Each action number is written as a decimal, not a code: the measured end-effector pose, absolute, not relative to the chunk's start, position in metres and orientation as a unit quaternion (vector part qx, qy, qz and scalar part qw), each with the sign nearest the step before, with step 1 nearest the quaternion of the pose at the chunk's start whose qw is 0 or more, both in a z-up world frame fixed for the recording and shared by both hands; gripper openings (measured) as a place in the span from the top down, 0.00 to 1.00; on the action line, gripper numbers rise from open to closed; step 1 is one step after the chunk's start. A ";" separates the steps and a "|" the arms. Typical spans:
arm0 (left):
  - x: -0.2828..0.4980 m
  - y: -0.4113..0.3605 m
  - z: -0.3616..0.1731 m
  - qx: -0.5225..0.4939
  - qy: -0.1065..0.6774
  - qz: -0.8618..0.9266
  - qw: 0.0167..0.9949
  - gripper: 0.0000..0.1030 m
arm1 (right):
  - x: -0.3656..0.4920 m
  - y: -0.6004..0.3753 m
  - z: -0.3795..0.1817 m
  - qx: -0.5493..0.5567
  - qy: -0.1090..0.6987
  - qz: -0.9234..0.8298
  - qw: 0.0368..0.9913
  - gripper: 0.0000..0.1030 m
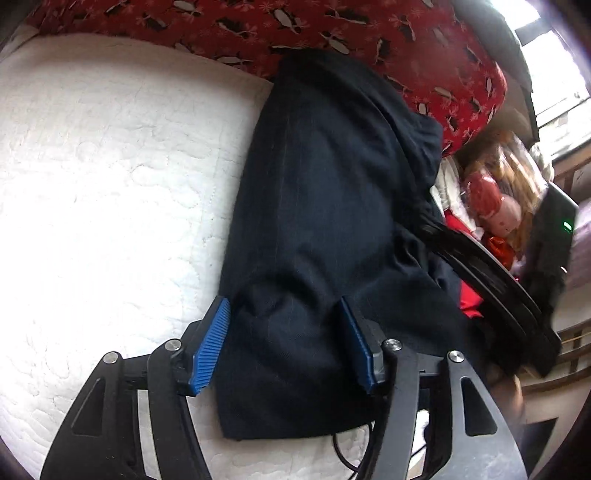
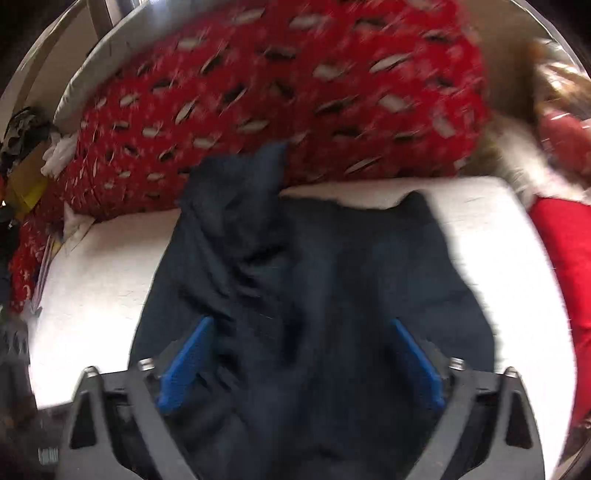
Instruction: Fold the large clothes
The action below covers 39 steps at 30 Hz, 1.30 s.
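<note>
A dark navy garment (image 1: 325, 206) with faint pinstripes lies lengthwise on a white quilted mattress (image 1: 110, 177). My left gripper (image 1: 284, 345) hovers over its near end with the jaws apart. The blue pads (image 1: 212, 343) straddle a rumpled ridge of the cloth and do not pinch it. In the blurred right wrist view the same garment (image 2: 332, 266) spreads wide and creased. My right gripper (image 2: 303, 365) stands open above it, both pads (image 2: 188, 365) clear of the fabric. The garment's far tip rests against the red bedding.
A red penguin-print duvet (image 1: 332, 33) (image 2: 295, 92) is bunched along the far side of the mattress (image 2: 103, 266). Soft toys and red items (image 1: 495, 206) crowd the right side. A black curved object (image 1: 498, 291) lies by the garment's right edge. Clutter (image 2: 26, 155) sits far left.
</note>
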<state>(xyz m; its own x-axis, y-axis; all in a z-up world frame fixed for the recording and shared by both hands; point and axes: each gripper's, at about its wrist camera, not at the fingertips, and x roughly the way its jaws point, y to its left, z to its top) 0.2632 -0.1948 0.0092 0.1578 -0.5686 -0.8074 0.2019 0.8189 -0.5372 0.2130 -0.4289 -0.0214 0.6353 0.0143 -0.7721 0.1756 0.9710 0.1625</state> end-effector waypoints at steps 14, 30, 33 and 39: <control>0.253 -0.216 0.038 -0.176 0.584 -0.309 0.730 0.44 | 0.157 -0.499 0.052 0.131 0.339 0.007 0.931 0.97; 0.230 -0.273 0.002 -0.100 0.631 -0.308 0.705 0.36 | 0.071 -0.575 0.043 0.230 0.277 -0.031 0.933 0.66; 0.230 -0.274 -0.004 -0.103 0.634 -0.301 0.705 0.31 | 0.059 -0.545 0.037 0.179 0.282 0.002 0.942 0.56; 0.228 -0.261 0.002 -0.117 0.643 -0.303 0.693 0.29 | 0.075 -0.536 -0.046 0.110 0.395 -0.063 0.910 0.52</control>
<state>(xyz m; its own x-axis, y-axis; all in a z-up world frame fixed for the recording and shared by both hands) 0.2279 -0.2615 0.0019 -0.0112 -0.5710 -0.8209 0.2700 0.7887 -0.5523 0.0755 -0.5365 -0.0455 0.6801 -0.0273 -0.7326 0.2010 0.9680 0.1505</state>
